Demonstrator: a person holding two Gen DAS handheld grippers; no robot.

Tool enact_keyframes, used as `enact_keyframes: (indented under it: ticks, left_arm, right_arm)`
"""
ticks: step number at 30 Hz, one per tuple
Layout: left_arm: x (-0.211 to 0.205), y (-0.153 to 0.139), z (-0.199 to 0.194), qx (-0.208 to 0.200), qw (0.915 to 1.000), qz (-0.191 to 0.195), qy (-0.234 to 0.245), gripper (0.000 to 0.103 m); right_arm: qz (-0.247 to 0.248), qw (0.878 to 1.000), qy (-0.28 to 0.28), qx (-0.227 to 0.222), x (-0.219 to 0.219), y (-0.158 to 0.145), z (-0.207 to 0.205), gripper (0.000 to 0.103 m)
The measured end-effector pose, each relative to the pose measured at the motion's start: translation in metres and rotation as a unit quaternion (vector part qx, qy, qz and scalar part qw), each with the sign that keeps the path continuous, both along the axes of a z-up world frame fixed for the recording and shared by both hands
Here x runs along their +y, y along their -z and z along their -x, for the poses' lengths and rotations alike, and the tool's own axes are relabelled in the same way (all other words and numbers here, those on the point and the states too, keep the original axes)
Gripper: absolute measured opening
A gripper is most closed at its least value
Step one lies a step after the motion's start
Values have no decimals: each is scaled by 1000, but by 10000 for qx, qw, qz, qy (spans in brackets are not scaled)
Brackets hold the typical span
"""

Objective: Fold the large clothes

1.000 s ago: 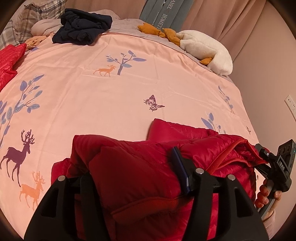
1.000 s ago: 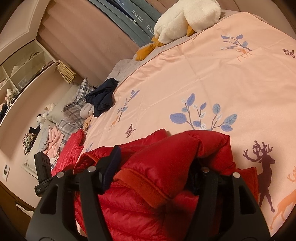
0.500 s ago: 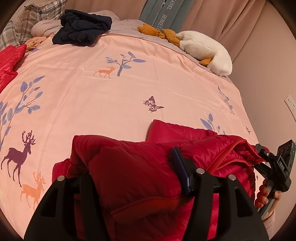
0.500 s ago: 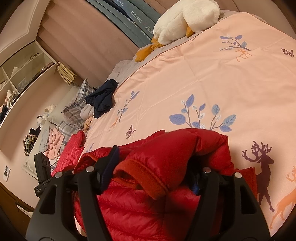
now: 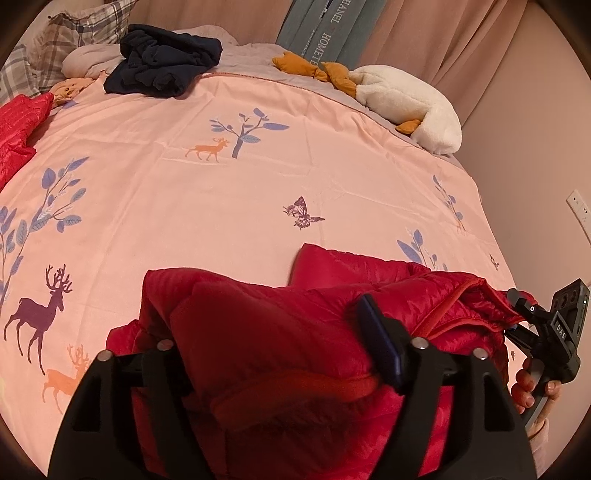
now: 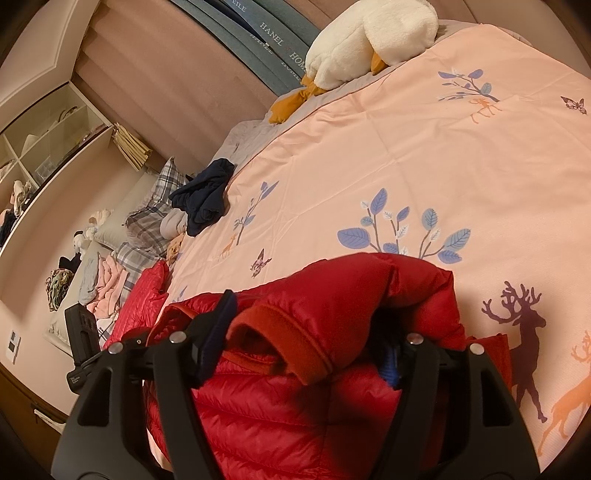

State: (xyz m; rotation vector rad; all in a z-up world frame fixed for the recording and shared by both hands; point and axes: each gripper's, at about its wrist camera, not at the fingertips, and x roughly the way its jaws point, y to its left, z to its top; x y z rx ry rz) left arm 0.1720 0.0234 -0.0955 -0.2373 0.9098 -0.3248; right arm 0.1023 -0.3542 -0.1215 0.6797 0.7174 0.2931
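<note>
Jacket point(image 5: 280, 332) on bedspread point(image 5: 258, 192) — near edge.

blue-grey panels point(image 5: 325, 33): "HANEL", "HOMETE" | right tool point(image 5: 565, 325) body: "DAS" | other print unreadable

A pink deer-print bedspread point(image 5: 258, 177) fills the view. A white plush duck point(image 5: 406, 99) lies at two o'clock. A navy garment point(image 5: 162, 59) sits at eleven, plaid pillows point(image 5: 74, 33) beyond.

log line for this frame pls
stage: fold | item: red down jacket on bed | left gripper: jaws just opening, jacket between | right gripper: around jacket fold
</note>
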Motion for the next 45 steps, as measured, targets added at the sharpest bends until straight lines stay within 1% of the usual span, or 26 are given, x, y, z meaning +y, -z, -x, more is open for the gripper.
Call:
enact_keyframes:
  ticks: [8,12,42,45]
  left_arm:
    - [-2,1,0,-2,10000,9,4,78]
    - [-1,2,0,-3,10000,13,-1,78]
    - [0,2,-1,-12,10000,-17,42,79]
    - [0,2,-1,-16,10000,-4,41,82]
  right_arm:
    - [-15,10000,17,1,-1,0,0,68]
    - [-28,10000,37,-24,-2,1,0,71]
    - [-123,9999,111,-51,-10,2,-6,76]
    - [-125,9998,111,-53,-11,2,-6,77]
